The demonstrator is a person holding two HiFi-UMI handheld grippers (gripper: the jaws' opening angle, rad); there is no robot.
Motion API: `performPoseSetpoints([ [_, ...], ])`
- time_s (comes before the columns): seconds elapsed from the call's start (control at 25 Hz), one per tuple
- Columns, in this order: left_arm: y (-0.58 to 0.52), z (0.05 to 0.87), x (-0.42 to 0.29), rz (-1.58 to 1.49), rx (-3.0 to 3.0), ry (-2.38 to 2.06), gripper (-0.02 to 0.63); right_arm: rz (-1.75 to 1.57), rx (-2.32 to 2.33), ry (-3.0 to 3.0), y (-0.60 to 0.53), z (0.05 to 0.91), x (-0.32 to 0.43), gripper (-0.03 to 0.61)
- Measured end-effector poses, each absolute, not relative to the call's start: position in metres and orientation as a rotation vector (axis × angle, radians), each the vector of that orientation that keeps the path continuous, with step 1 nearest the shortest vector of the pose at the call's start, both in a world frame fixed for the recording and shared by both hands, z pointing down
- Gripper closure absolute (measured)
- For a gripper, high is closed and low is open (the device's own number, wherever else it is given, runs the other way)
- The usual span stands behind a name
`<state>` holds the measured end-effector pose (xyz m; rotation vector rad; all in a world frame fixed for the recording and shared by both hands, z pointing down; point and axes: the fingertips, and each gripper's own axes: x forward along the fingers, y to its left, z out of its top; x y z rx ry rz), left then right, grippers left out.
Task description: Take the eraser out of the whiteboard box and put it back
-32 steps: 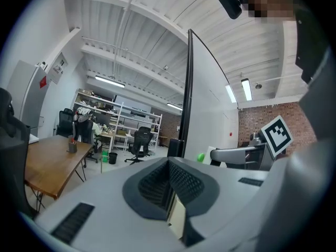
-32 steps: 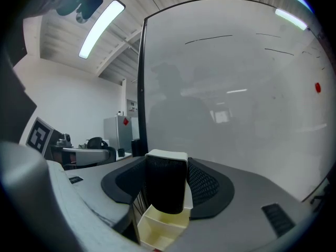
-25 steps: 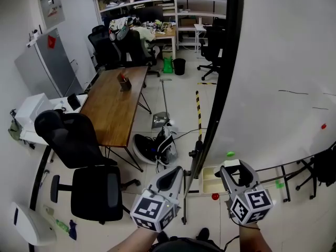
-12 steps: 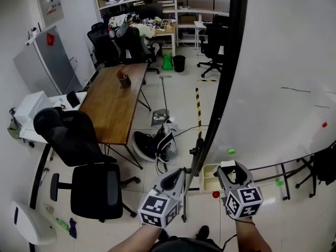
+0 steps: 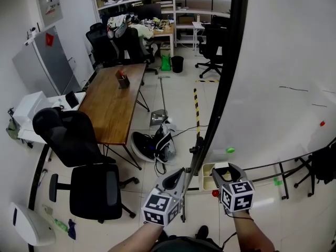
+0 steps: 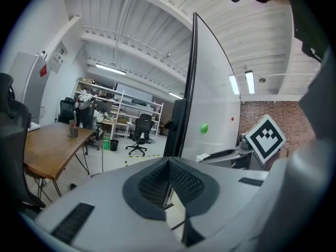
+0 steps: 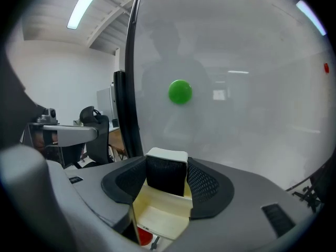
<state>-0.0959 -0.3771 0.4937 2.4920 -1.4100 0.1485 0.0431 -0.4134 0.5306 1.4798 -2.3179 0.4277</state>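
Note:
The eraser point(image 7: 166, 173), black with a white top, stands upright between the pads of my right gripper point(image 7: 167, 178), which is shut on it. Just below and in front of it is the cream whiteboard box point(image 7: 157, 214), open at the top and fixed at the foot of the whiteboard point(image 7: 236, 88). In the head view the right gripper point(image 5: 223, 171) hangs over the box point(image 5: 206, 176) at the board's lower left corner. My left gripper point(image 5: 175, 180) is beside it to the left, jaws shut and empty, as the left gripper view point(image 6: 168, 178) also shows.
A green magnet point(image 7: 180, 92) sticks to the board above the box, and a red one point(image 5: 214, 193) lies below it. The board's black frame point(image 5: 223, 88) runs up between the grippers. A wooden table point(image 5: 115, 104) and black office chairs point(image 5: 79, 140) stand at the left.
Both grippers have sunk lower in the head view. The right one has come down with the eraser toward the box and tipped more downward.

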Motion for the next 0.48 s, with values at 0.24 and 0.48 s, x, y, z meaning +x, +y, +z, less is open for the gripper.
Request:
performPoseSetpoints([
  [0.24,-0.379,0.495,-0.088,0.158,2.486,-1.420,0.586,0.528,1.423,-2.267,-0.409,0.539,0.042,0.319],
  [0.48,-0.366,0.490,-0.079,0.176,2.496,-1.404,0.586,0.611,1.370,-2.222,-0.397,0.541,0.038,0.321],
])
